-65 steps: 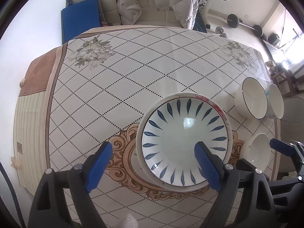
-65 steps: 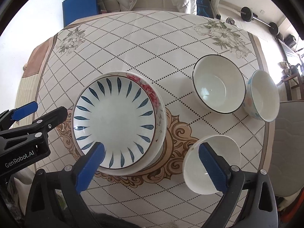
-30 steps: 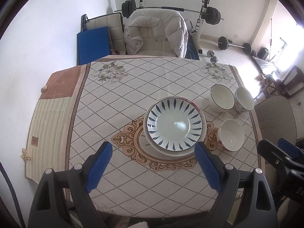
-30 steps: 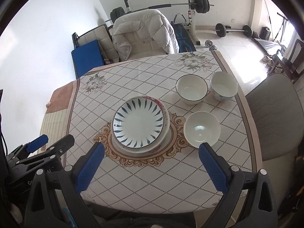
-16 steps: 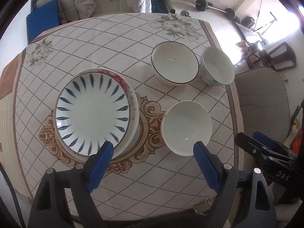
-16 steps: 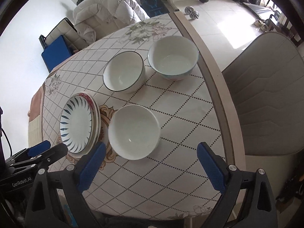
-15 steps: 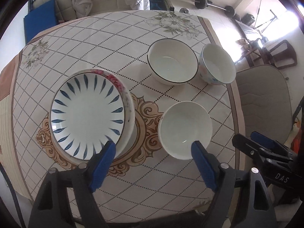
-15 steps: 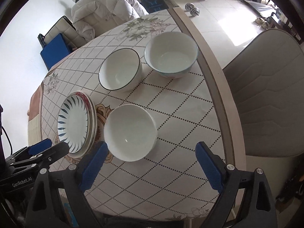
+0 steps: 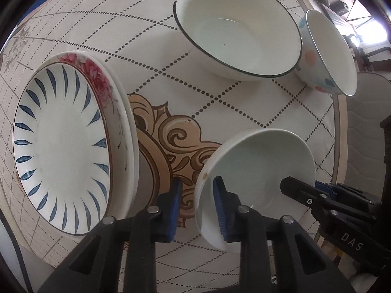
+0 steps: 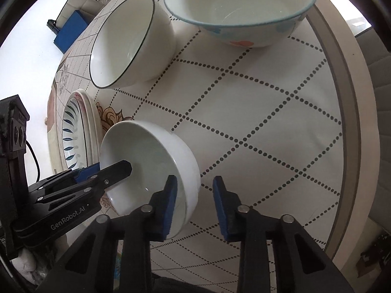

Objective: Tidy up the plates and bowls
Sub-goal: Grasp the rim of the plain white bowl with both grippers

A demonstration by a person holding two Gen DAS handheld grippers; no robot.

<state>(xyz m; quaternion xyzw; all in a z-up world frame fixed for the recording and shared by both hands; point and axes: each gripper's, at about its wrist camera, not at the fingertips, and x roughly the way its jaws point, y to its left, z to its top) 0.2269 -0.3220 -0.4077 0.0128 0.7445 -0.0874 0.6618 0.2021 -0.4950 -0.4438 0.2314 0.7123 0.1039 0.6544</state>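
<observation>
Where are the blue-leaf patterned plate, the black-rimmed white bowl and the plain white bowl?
Blue-leaf patterned plate (image 9: 63, 144), left wrist view, its white centre.
Black-rimmed white bowl (image 9: 234, 36), left wrist view, inner wall.
Plain white bowl (image 10: 146, 151), right wrist view, inside.

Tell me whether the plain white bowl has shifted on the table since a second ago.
Cannot tell. The plain white bowl sits beside the stacked plates, by the tablecloth's gold scroll as before; both grippers now straddle its rim.

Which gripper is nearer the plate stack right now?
Left. The left gripper straddles the plain white bowl wall on the side facing the plate stack; the right gripper straddles the wall farthest from the plates.
</observation>
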